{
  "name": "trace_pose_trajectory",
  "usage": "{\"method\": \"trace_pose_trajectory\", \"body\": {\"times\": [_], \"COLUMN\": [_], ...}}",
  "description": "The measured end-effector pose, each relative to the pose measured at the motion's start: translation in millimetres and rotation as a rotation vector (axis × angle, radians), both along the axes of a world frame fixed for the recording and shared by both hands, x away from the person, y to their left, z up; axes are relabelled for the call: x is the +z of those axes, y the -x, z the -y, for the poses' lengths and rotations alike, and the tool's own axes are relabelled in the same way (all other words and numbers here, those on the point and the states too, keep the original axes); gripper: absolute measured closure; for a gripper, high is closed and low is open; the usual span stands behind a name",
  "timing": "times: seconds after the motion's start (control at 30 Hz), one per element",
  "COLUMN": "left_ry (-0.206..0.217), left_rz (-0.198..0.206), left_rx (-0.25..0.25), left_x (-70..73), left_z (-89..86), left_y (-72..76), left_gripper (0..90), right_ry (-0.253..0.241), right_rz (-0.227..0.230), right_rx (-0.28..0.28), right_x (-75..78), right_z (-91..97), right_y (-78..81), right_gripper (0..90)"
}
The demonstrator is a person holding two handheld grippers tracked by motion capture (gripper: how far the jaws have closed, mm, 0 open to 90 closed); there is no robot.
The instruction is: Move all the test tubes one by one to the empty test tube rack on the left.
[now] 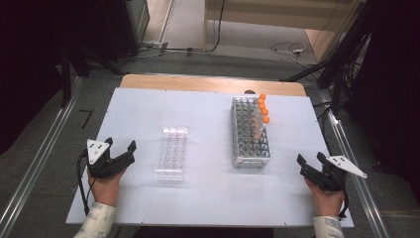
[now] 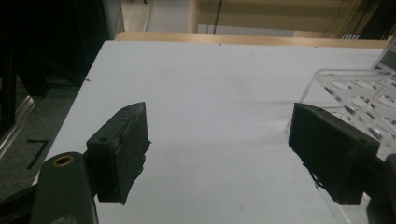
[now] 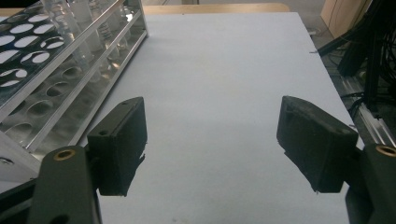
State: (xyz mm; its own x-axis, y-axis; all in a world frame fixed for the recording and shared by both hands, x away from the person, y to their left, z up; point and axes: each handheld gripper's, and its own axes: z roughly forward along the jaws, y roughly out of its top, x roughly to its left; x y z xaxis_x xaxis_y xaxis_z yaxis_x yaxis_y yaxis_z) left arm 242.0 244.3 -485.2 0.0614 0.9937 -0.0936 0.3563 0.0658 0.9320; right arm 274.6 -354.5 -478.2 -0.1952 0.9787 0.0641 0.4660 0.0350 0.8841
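Table [image 1: 148,109]: white top, long side running left to right, with all working items in its middle band.

Tube rack [image 1: 250,134]: metal, standing right of centre, long axis running away from the person. A file of orange-capped tubes [image 1: 263,108] occupies its far right edge; the remaining wells look open or hold clear tubes, too small to separate.

Well plate [image 1: 172,152]: clear plastic, left of centre, long axis parallel to the rack and well apart from it.

Left gripper [image 1: 120,150]: resting at the near left of the table, jaws spread wide, nothing between them. In the left gripper view the plate's near corner [image 2: 355,100] sits just beyond the right-hand jaw — so the plate lies ahead and to the inner side of this hand.

Right gripper [image 1: 311,159]: resting at the near right, jaws likewise wide and empty. The right gripper view has the rack's near end [image 3: 56,70] just beyond its left-hand jaw, not touching.

Finding: the right hand is the nearer one to the tubes, which lie forward and inward of it, at the rack's far end. Judged: any reach for them must travel along the rack's long axis — approach from the right flank, where the caps stand exposed
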Motion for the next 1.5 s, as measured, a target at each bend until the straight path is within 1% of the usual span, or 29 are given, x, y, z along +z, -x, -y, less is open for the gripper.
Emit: {"method": "trace_pose_trajectory", "body": {"times": [0.1,0.13,0.33,0.43,0.5,0.53,0.7,0.73,0.8,0.97,1.07,1.17,1.3,1.37,1.43,1.5], "left_ry": [0.000,0.011,0.004,0.012,0.009,0.007,0.005,0.003,0.000,-0.004,-0.001,0.000,0.002,0.002,0.002,0.011], "left_rz": [-0.011,-0.013,-0.015,-0.014,-0.015,-0.016,-0.013,-0.013,-0.017,-0.019,-0.020,-0.020,-0.018,-0.019,-0.019,-0.020], "left_rx": [0.001,0.006,0.020,0.027,0.028,0.030,0.030,0.030,0.029,0.026,0.023,0.021,0.022,0.025,0.024,0.021], "left_x": [-0.6,-1.0,-0.8,-1.6,-1.7,-1.8,-1.5,-1.5,-2.4,-3.6,-3.6,-3.6,-3.1,-3.3,-3.3,-2.8], "left_z": [-0.1,-0.7,-2.8,-4.4,-4.8,-5.0,-4.4,-4.5,-5.3,-5.2,-4.7,-4.4,-5.2,-5.5,-5.4,-5.7], "left_y": [0.6,2.4,6.1,6.3,6.4,6.5,6.2,6.3,5.6,5.2,5.0,5.0,5.2,5.2,5.2,5.5], "left_gripper": [20.2,20.3,20.3,20.3,20.3,20.3,20.3,20.3,20.3,20.3,20.2,20.2,20.2,20.2,20.2,20.2], "right_ry": [0.009,0.008,0.005,0.012,0.012,0.015,0.004,-0.010,-0.018,-0.019,-0.015,-0.021,-0.028,-0.025,-0.025,-0.025], "right_rz": [0.003,0.002,0.003,0.006,0.008,0.013,0.013,0.014,0.026,0.022,0.024,0.017,0.017,0.021,0.011,0.007], "right_rx": [0.005,0.005,0.000,0.008,0.011,0.016,0.036,0.047,0.058,0.070,0.095,0.113,0.129,0.144,0.157,0.163], "right_x": [0.4,0.7,1.6,3.1,3.7,5.0,6.7,9.1,11.7,15.4,17.7,20.2,23.0,24.7,24.6,24.3], "right_z": [-0.1,-0.2,1.2,-0.9,-2.1,-4.8,-11.8,-14.7,-16.8,-22.2,-28.5,-32.6,-37.4,-43.9,-47.6,-50.2], "right_y": [0.4,0.9,1.4,0.9,0.4,-1.6,-8.2,-11.2,-14.3,-20.2,-25.8,-30.2,-34.2,-38.8,-42.4,-45.1], "right_gripper": [22.9,22.9,22.9,23.0,23.1,23.4,23.5,23.5,23.5,23.5,25.7,25.8,25.7,25.9,26.4,26.7]}}
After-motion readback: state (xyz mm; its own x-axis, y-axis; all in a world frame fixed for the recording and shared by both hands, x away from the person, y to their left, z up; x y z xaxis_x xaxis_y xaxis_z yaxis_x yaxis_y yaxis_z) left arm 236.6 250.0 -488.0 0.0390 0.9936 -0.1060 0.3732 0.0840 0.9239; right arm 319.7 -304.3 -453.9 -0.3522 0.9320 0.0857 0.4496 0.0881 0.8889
